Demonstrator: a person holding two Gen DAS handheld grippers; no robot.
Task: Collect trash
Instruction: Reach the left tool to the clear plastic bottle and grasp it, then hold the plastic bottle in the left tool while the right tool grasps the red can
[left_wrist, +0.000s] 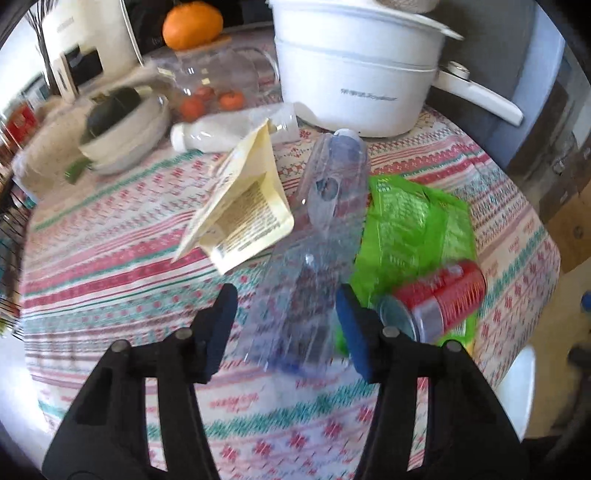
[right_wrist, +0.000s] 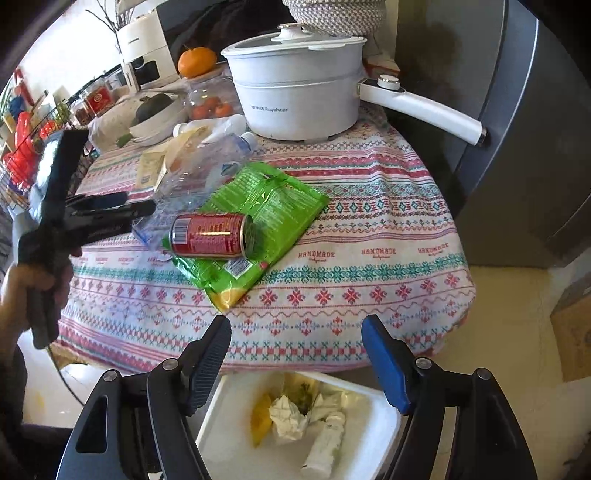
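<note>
The left gripper (left_wrist: 286, 321) is wide open around the base of a clear bottle (left_wrist: 314, 258), which lies on its side on the bench (left_wrist: 110, 258). The blue pad on one finger (left_wrist: 351, 332) sits near the bottle's wall, the other finger well clear; nothing is held yet. The right gripper (right_wrist: 295, 354) is also wide open and empty, poised above the bin (right_wrist: 221, 443) beside the bench's near edge.

All places from the bottle: a cream pouch (left_wrist: 243, 206) leans just beside its middle, a green bag (left_wrist: 413, 221) lies on the other side, and a red can (left_wrist: 443, 295) rests on that bag, close to the bottle's base. A white bottle (left_wrist: 229, 133) lies beyond the pouch, and a white pot (left_wrist: 354, 74) stands past the cap.

The step in hand looks like grasping the bottle. To do it well, centre both fingers across the body, keep the pad off the can and bag, and close gently, since thin plastic will likely buckle and slip. Then carry it to the bin, where 1 small bottle and crumpled paper already lie.
</note>
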